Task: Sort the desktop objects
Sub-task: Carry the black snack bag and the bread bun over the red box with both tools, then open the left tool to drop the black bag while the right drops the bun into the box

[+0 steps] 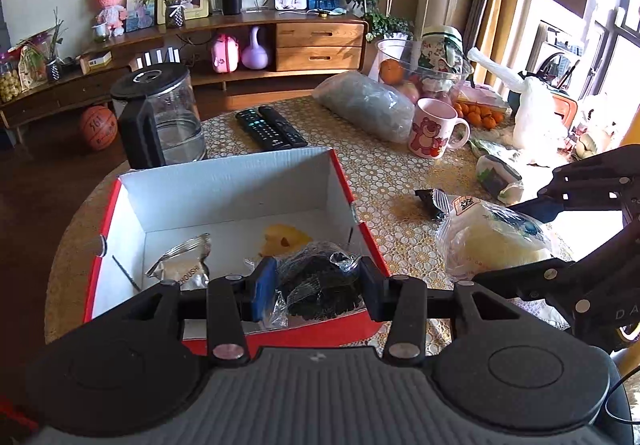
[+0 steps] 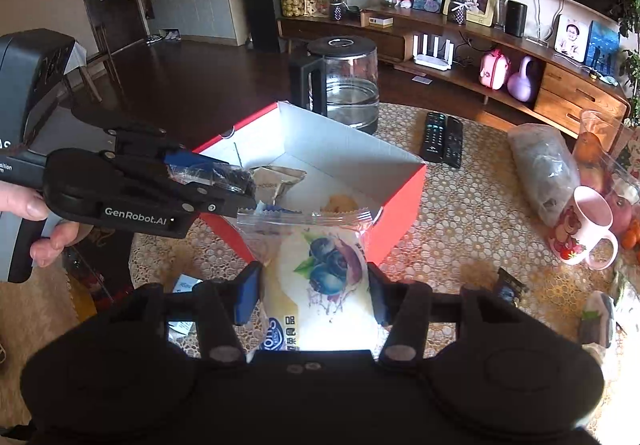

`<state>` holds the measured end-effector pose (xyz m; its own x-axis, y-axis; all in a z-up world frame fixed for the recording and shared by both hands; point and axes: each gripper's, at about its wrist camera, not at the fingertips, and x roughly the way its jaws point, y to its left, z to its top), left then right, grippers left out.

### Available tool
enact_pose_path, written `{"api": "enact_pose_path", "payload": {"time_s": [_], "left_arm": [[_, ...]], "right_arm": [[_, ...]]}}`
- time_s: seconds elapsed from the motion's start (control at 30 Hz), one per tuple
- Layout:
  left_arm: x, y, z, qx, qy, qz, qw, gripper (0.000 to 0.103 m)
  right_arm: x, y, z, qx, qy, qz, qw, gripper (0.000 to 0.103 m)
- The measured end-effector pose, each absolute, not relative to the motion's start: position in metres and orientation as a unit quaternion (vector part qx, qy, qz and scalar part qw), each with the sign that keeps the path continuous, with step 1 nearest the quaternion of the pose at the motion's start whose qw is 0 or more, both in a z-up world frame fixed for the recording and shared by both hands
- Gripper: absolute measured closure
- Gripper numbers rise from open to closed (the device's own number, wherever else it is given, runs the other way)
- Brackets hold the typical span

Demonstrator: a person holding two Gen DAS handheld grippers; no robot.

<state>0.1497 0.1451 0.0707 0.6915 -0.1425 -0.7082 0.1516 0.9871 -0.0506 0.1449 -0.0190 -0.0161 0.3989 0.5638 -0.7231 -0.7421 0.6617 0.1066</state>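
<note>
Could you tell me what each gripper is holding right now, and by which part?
The left gripper pinches a dark clear-wrapped snack across its middle; the right gripper grips the blueberry bread packet by its sides.

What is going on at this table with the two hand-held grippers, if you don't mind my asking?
A person is sorting snacks into a red cardboard box with a white interior. The left hand-held gripper is shut on a dark snack in clear crinkly wrapping, held over the box's near edge. The right hand-held gripper is shut on a clear-wrapped pale bun with a blueberry print, just outside the box. A silver foil packet and a yellow snack already lie inside.
</note>
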Motion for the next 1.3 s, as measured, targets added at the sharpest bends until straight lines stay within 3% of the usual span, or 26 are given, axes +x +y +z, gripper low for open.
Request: {"api": "enact_pose_path", "payload": {"time_s": [0.67,1.3], "left_arm": [[0.2,0.229,0.037,-0.018,0.388,0.015,0.921,0.059],[0.262,0.247,-0.02,-0.027,0.437,0.04,0.898,0.059]], "right_arm": [[0.204,0.081,-0.052,-0.098,0.394,0.357,0.841,0.05],[0.236,0.127,-0.115,-0.115,0.434,0.32,0.834,0.05]]}}
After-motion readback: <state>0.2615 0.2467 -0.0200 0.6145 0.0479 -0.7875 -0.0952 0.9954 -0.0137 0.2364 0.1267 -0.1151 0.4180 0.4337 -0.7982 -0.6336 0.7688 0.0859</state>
